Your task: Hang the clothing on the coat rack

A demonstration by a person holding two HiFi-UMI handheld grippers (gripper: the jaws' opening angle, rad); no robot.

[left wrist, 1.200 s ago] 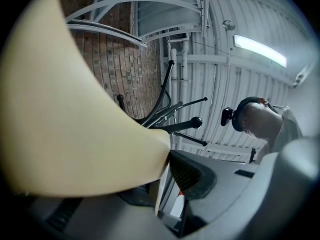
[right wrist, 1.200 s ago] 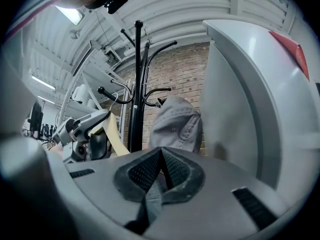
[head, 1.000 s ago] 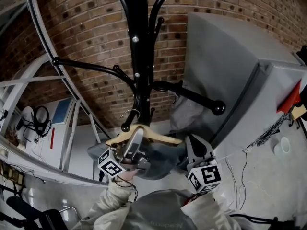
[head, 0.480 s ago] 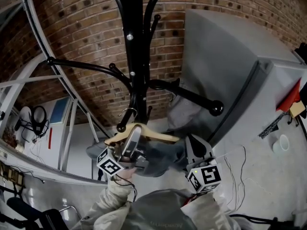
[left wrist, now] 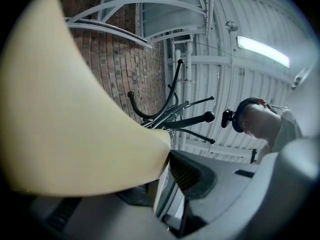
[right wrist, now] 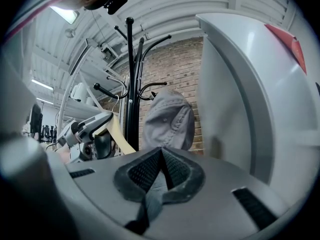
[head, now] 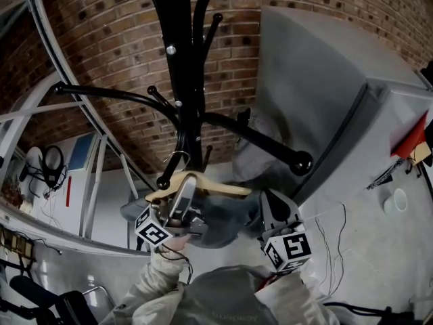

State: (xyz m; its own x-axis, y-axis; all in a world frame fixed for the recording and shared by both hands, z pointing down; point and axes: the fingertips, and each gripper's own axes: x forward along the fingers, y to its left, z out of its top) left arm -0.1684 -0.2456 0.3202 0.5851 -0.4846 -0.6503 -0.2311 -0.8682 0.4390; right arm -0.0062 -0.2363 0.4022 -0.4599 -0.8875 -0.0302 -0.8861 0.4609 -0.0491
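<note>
1. The left claw (head: 184, 198) is up at the coat rack (head: 177, 80), jaws clamped hard on the wooden hanger (head: 203, 187). In the left gripper view the pale wood fills the frame and sits right against the ribbed pad (left wrist: 192, 176).
2. The hanger sits roughly level, just in front of the rack's black pole and low among the curved pegs.
3. Its metal hook (head: 177, 157) pokes up beside the pole, just above a short peg (head: 162, 181) with a ball tip. Whether it has caught on that peg, I can't tell from here.
4. The right claw (head: 269, 206) is about level with the left one, off to its right. Its jaws are pinched together on a fold of the grey garment (head: 223, 223), and the right gripper view shows the cloth squeezed between them.
5. The garment hangs off the hanger and bunches between the two claws. More grey cloth rises under a long peg (head: 270, 145) that ends in a ball.
6. Behind the rack is a brick wall (head: 108, 39), with a big grey cabinet (head: 318, 93) standing to the right.
7. At the bottom of the head view, the person's pale sleeves (head: 152, 290) reach up to both claws.
</note>
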